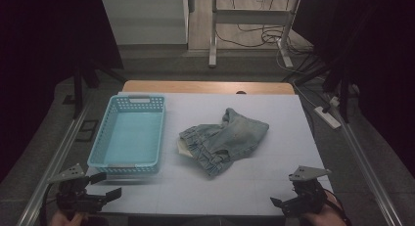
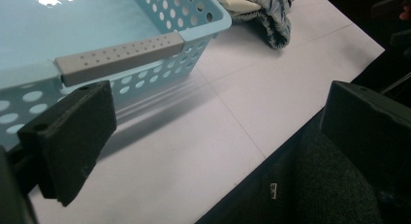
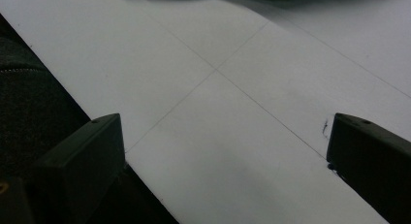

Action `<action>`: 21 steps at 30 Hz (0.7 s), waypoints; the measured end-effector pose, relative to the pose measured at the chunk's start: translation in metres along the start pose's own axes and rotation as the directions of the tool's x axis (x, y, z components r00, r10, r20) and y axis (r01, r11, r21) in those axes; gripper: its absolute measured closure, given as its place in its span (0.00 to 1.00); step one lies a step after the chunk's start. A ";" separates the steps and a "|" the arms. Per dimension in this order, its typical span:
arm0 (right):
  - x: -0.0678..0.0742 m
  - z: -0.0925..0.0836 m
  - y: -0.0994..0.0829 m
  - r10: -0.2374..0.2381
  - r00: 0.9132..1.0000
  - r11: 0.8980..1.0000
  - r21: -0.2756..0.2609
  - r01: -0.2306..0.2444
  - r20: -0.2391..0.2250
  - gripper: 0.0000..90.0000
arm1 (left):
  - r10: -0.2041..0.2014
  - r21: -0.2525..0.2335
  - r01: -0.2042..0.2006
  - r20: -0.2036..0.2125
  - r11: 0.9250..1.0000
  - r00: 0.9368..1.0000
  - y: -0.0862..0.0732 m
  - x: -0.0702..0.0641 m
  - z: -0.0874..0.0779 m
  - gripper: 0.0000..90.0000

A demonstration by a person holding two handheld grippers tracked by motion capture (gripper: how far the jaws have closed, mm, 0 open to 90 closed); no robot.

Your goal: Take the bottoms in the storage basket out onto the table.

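High view: the crumpled denim garment lies mid-desk, just beside the blue basket toward the left edge, probably its destination. Both tongs, left and right, wait wide and empty at the near corners, seemingly poised to reach in.

I am working in what looks like a lab or test room: a white gridded sheet covers the wooden table, aluminium rails flank it, and loose black cables and a white power strip lie on the grey carpet.
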State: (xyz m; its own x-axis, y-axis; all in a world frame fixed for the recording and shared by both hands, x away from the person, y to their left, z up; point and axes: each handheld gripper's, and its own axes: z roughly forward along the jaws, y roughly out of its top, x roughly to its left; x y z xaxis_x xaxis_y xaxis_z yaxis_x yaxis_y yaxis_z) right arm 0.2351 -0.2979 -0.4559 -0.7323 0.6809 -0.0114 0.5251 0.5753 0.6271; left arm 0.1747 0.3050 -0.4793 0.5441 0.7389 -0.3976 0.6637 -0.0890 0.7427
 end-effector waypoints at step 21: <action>0.001 0.000 0.000 -0.005 1.000 1.000 0.004 0.005 0.002 0.00 | -0.001 0.015 0.002 -0.071 1.000 0.997 -0.011 -0.002 -0.013 0.00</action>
State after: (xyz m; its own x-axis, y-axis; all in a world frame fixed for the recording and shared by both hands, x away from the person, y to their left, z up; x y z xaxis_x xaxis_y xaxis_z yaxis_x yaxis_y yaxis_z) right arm 0.2350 -0.2970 -0.4560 -0.7340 0.6790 -0.0157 0.5233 0.5801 0.6242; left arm 0.1597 0.3131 -0.4792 0.5052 0.7847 -0.3592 0.6724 -0.0971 0.7338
